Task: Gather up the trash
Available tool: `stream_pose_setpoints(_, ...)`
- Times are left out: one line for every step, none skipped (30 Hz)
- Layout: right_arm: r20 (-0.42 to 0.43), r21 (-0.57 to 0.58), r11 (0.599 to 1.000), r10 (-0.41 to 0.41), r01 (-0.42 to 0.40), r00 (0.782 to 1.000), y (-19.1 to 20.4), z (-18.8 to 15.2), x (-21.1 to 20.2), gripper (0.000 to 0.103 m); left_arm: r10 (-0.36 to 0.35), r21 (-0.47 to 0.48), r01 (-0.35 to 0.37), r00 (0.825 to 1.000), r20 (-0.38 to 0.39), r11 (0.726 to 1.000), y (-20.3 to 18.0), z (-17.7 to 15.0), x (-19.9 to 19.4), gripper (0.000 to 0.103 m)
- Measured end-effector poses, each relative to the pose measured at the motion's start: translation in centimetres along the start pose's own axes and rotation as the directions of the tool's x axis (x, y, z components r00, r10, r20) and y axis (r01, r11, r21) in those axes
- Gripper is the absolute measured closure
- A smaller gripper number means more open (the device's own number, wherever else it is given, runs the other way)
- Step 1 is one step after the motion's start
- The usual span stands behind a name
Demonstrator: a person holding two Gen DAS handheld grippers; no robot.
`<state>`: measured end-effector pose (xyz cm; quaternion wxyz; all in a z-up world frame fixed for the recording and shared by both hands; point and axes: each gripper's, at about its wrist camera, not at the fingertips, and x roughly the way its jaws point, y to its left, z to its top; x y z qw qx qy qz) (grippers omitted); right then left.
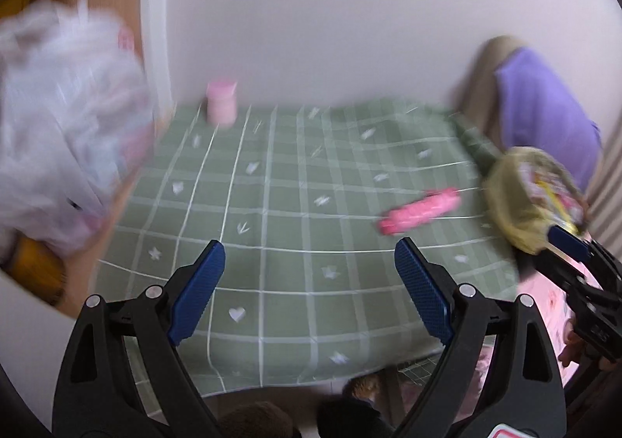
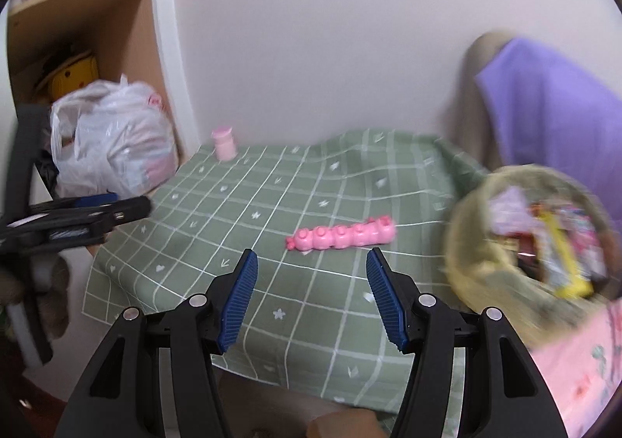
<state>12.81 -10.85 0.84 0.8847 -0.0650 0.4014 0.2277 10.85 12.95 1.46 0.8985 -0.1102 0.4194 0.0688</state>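
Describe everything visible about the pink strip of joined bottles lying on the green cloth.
The pink strip of bottles looks like glossy pink plastic: about five small bottle shapes joined side by side in one row, caps toward the wall. It lies flat on the green checked tablecloth, slanting slightly, right of centre and left of the yellowish basket. Only the cloth touches it. The right gripper is open, nearer the camera, and apart from it. The left wrist view shows it blurred.
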Motion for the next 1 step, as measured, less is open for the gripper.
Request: stream_pose_setpoints(-0.011,-0.021,1.000,0.014,-0.015,1.000,-0.22,0.46,1.33,0.048,0.025,-0.025,-0.025,1.000,-0.018,0.999,0.97,0.46,1.98,0.018)
